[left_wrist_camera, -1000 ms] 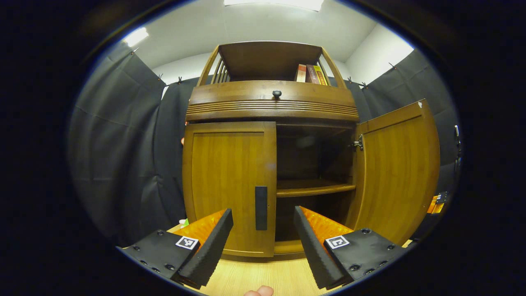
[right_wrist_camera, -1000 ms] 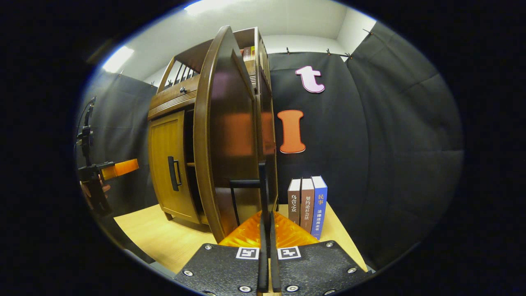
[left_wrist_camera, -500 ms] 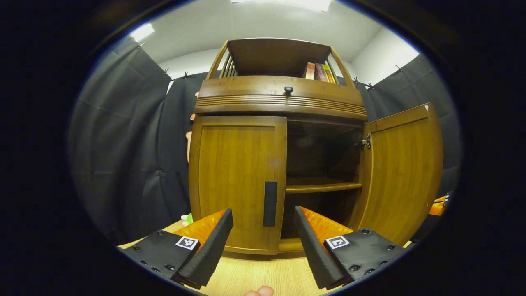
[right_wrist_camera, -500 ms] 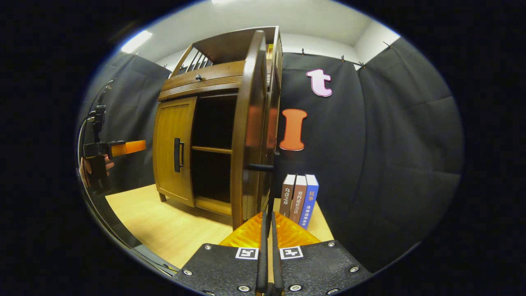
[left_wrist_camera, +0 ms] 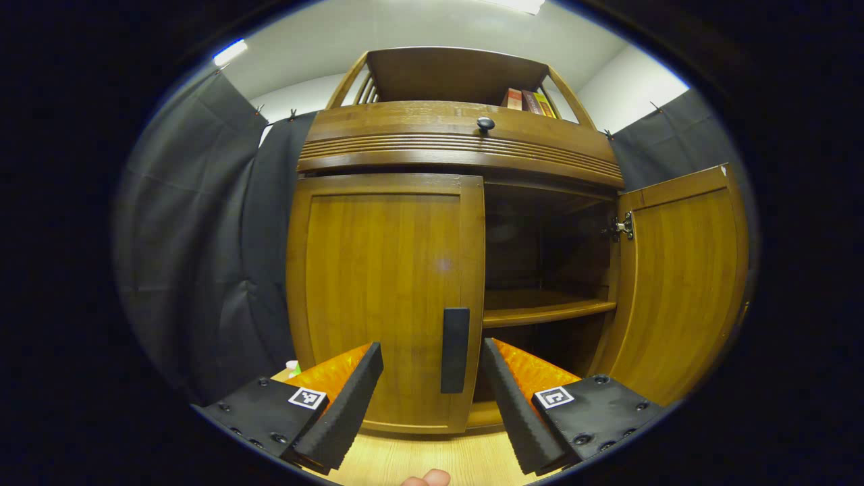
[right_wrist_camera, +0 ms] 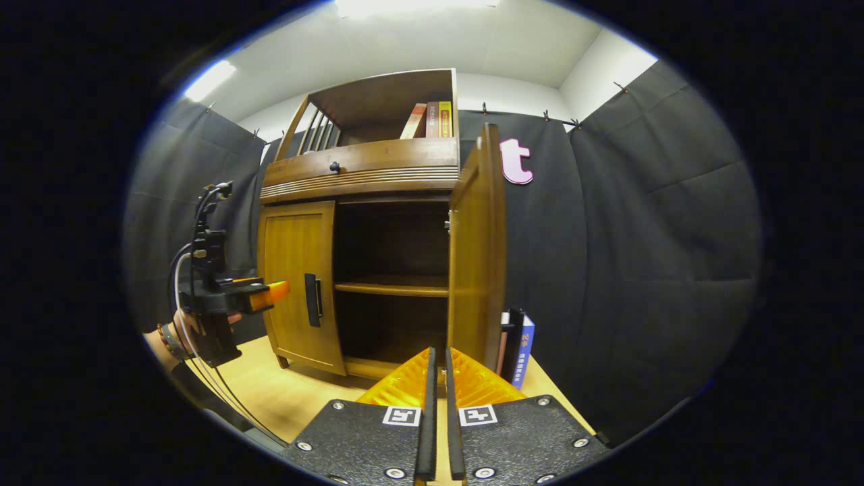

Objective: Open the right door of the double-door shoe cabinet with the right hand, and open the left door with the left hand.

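While its two fingers stand wide apart and hold nothing, the left gripper (left_wrist_camera: 432, 398) hangs low before the shoe cabinet (left_wrist_camera: 459, 155), with the left door's handle (left_wrist_camera: 455, 349) showing in the gap between them, farther off and untouched. That handle is a dark bar with its long axis upright, set at the inner edge of the left door (left_wrist_camera: 388, 297), which lies shut and flat to the cabinet front. A fingertip (left_wrist_camera: 425, 478) is cut off at the bottom edge of the left gripper view.

The right gripper (right_wrist_camera: 437, 405) has its fingers nearly together with only a thin slit between, gripping nothing, apart from the right door (right_wrist_camera: 476, 256). That door stands swung out, edge-on toward the right gripper view; its handle is hidden. Between the doors the interior is dark, with one shelf (right_wrist_camera: 391, 288) across it. Books (right_wrist_camera: 518, 347) stand partly hidden behind the open door. Bare wooden tabletop (right_wrist_camera: 297, 398) lies open in front of the cabinet.
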A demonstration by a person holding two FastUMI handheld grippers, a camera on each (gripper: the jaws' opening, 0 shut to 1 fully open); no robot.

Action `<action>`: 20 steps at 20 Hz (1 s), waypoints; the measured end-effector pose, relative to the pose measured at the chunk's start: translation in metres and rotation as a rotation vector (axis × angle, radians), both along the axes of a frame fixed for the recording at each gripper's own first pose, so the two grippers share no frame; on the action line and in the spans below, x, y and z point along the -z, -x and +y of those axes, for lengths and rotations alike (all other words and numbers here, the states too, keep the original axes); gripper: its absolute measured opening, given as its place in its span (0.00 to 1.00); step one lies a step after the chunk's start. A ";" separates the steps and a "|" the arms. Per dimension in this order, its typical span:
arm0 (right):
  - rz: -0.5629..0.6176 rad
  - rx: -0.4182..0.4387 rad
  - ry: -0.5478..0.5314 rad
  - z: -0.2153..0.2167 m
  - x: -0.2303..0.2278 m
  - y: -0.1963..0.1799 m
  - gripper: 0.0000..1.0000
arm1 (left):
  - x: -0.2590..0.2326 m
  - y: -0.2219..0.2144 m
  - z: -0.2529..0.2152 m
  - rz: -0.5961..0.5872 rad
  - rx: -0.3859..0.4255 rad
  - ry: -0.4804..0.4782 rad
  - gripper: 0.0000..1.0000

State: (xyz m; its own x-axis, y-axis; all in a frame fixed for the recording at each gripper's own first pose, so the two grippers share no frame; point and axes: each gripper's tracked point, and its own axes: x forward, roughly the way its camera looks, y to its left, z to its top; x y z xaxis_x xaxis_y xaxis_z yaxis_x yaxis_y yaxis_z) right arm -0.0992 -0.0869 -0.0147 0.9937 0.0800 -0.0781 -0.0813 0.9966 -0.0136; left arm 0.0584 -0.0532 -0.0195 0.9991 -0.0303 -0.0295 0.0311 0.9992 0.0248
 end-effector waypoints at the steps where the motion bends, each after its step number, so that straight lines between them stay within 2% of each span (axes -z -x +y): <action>1: 0.013 -0.020 -0.011 0.014 0.009 -0.002 0.01 | 0.002 -0.007 -0.008 -0.003 0.030 0.000 0.94; 2: 0.026 -0.040 -0.013 0.025 0.016 -0.002 0.02 | 0.005 -0.015 -0.018 -0.004 0.064 0.004 0.95; 4: 0.043 -0.042 0.007 0.030 0.022 -0.001 0.31 | 0.013 -0.030 -0.025 -0.005 0.087 0.007 0.95; 9: 0.056 0.000 -0.059 0.024 0.029 0.001 1.00 | 0.052 -0.065 -0.012 0.081 0.034 0.055 0.95; 11: 0.063 0.018 -0.062 0.018 0.032 0.002 1.00 | 0.066 -0.079 -0.008 0.115 0.027 0.058 0.95; 14: 0.079 0.035 -0.049 0.010 0.038 0.008 0.90 | 0.077 -0.092 0.001 0.131 -0.007 0.046 0.99; 16: 0.089 0.035 -0.050 0.009 0.043 0.011 0.83 | 0.079 -0.098 0.000 0.129 -0.007 0.063 0.95; 17: 0.092 0.036 -0.052 0.009 0.044 0.010 0.90 | 0.080 -0.100 0.000 0.133 -0.009 0.067 0.94; 19: 0.100 0.043 -0.055 0.006 0.045 0.009 0.90 | 0.081 -0.097 -0.003 0.133 0.008 0.070 0.93; 20: 0.101 0.047 -0.056 0.004 0.046 0.010 0.90 | 0.080 -0.099 -0.009 0.133 0.025 0.071 0.86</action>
